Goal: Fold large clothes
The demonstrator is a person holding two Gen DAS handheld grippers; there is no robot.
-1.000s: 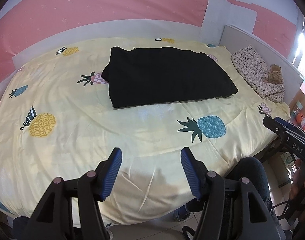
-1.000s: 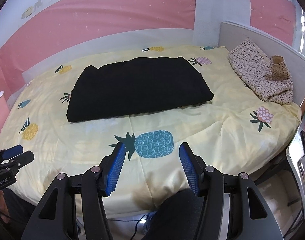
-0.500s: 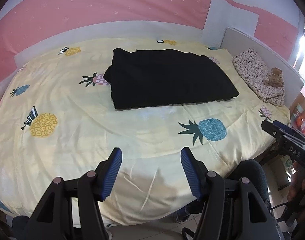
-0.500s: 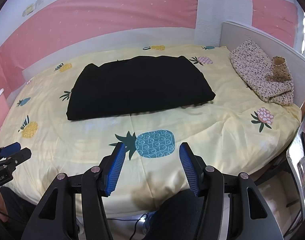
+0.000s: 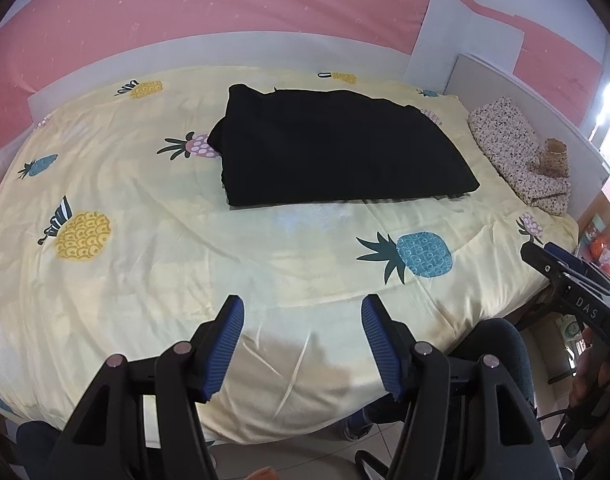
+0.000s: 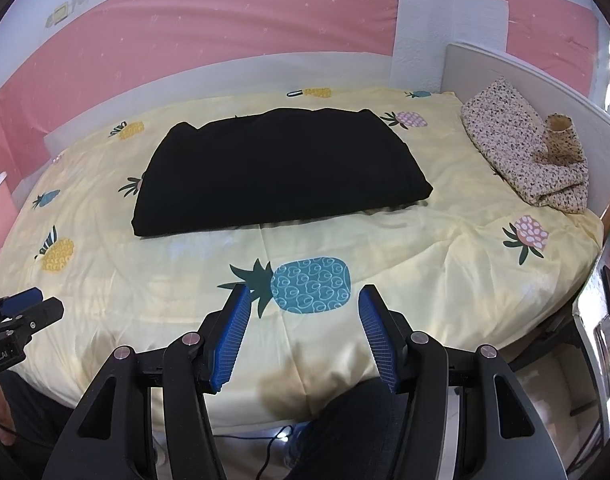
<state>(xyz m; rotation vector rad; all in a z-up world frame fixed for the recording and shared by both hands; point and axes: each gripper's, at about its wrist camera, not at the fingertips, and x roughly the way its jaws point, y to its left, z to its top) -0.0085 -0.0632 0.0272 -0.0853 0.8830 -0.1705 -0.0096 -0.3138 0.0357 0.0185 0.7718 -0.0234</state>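
A large black garment lies folded into a flat rectangle on the yellow pineapple-print bed sheet, toward the far side; it also shows in the right wrist view. My left gripper is open and empty, held above the near edge of the bed, well short of the garment. My right gripper is open and empty, also above the near edge, over a blue pineapple print. Each gripper shows at the edge of the other's view, the right one and the left one.
A folded floral cloth with a small patterned roll on it lies at the bed's right end against a grey headboard. A pink and white wall runs behind the bed. My legs and a chair are below the near edge.
Both grippers have drawn back slightly from the bed, so the garment looks a little smaller and farther. Both stay open. The garment has not moved.
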